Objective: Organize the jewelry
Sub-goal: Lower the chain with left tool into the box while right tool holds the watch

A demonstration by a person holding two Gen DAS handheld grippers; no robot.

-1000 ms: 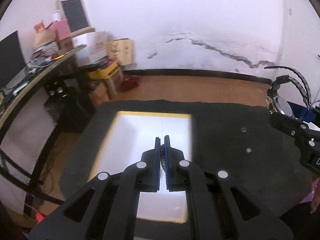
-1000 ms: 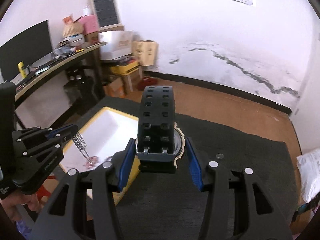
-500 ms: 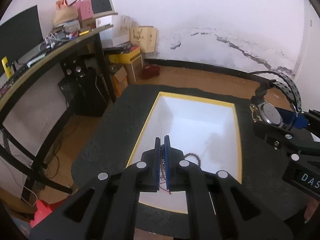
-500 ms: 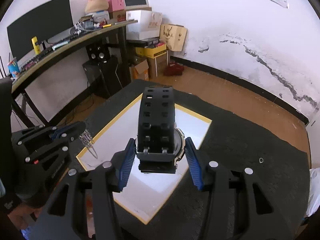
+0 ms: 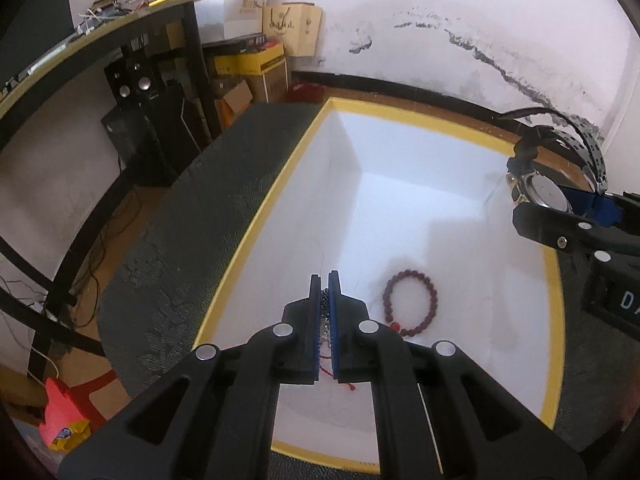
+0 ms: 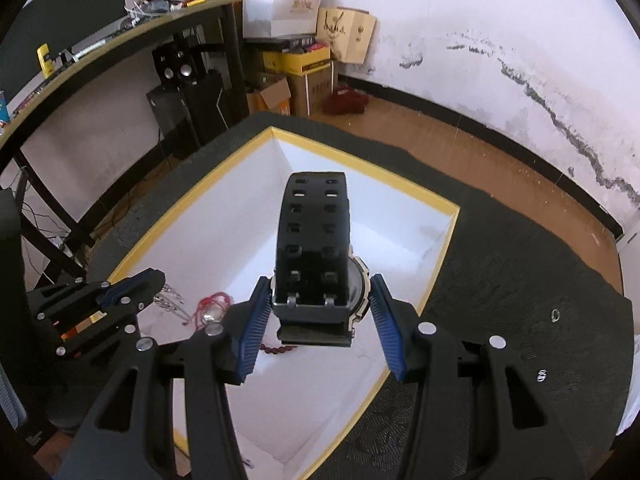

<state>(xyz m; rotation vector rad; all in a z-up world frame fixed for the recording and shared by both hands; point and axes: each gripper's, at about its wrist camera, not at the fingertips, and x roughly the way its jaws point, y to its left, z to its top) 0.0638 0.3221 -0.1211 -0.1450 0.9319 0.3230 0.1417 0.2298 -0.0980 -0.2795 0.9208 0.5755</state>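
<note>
My left gripper (image 5: pixel 324 280) sits low in the centre of its frame, jaws pinched together on a silver chain (image 5: pixel 326 320) above the white box (image 5: pixel 280 200) with the yellow rim. A beaded bracelet (image 5: pixel 410 306) lies on the box floor just right of my tips. My right gripper (image 6: pixel 318 320) grips a black watch (image 6: pixel 316 240) at centre frame, over the same box.

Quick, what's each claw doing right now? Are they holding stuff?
Left gripper: shut on a silver chain, over the white box.
Right gripper: shut on the black watch, above the same box.
</note>
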